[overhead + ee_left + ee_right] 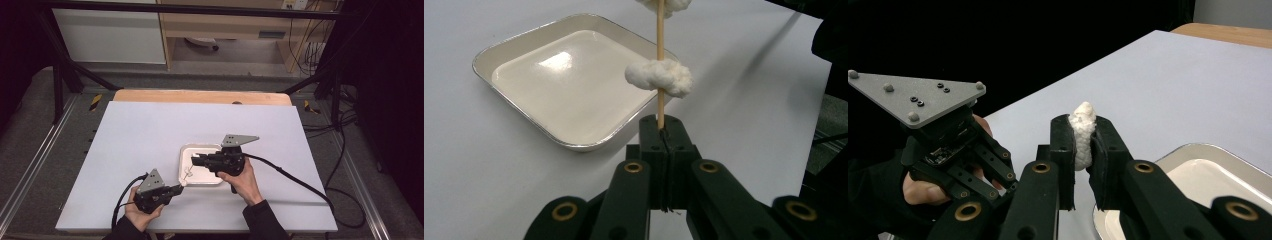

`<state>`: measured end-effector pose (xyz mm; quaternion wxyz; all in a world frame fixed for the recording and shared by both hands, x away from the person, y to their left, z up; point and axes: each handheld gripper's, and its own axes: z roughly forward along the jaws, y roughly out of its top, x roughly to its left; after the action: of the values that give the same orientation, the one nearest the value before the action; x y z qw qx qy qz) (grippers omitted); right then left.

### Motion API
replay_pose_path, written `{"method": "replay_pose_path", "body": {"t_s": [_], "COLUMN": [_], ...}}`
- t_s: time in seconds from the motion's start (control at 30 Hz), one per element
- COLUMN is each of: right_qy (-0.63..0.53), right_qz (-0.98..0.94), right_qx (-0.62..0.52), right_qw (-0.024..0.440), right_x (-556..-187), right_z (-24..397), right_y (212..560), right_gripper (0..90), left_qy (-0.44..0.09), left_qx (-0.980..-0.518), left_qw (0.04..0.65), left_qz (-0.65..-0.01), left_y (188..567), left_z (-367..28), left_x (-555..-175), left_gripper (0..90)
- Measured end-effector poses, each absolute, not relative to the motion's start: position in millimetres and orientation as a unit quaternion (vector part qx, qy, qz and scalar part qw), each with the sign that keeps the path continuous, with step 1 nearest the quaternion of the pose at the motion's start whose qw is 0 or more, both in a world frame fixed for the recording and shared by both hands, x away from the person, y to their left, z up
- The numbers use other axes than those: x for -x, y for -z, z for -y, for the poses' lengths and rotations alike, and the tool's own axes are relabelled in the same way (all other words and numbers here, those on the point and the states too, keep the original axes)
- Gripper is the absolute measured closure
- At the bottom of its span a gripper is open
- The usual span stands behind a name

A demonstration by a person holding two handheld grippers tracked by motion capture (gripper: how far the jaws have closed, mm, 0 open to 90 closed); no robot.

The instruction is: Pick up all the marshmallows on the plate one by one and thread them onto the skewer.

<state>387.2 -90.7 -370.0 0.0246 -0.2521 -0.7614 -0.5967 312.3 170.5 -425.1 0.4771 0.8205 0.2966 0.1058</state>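
Skewer (pixel 660 60), one, stands clamped in the left gripper (pixel 663 131) jaws near the tray's (pixel 524 42) 5 o'clock corner, threading two marshmallows (pixel 659 77); right gripper (pixel 1083 145) jaws squeeze one.

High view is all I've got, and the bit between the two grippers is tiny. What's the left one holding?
Observer: The left gripper is shut on a thin wooden skewer, pinched at its end.
Operator: Anything on the skewer?
Observer: A fluffy white lump is threaded on it just above the jaws. A second lump sits higher up the stick, cut off by the top edge of the left gripper view.
Operator: And the right one?
Observer: The right gripper is squeezing a white piece between its pads, with the top of the piece poking out above them.
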Motion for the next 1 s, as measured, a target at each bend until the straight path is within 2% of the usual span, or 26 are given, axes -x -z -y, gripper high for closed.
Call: {"method": "replay_pose_path", "body": {"t_s": [1.0], "right_qy": [0.621], "right_qz": [0.740], "right_qx": [0.257], "right_qw": [0.040], "right_x": [-383], "right_z": [91], "right_y": [381], "right_gripper": [83.8], "left_qy": [-0.114], "left_qx": [-0.816], "left_qw": [0.478], "left_qz": [-0.304], "left_y": [425], "left_z": [-168], "left_x": [-311], "left_gripper": [88.9]}}
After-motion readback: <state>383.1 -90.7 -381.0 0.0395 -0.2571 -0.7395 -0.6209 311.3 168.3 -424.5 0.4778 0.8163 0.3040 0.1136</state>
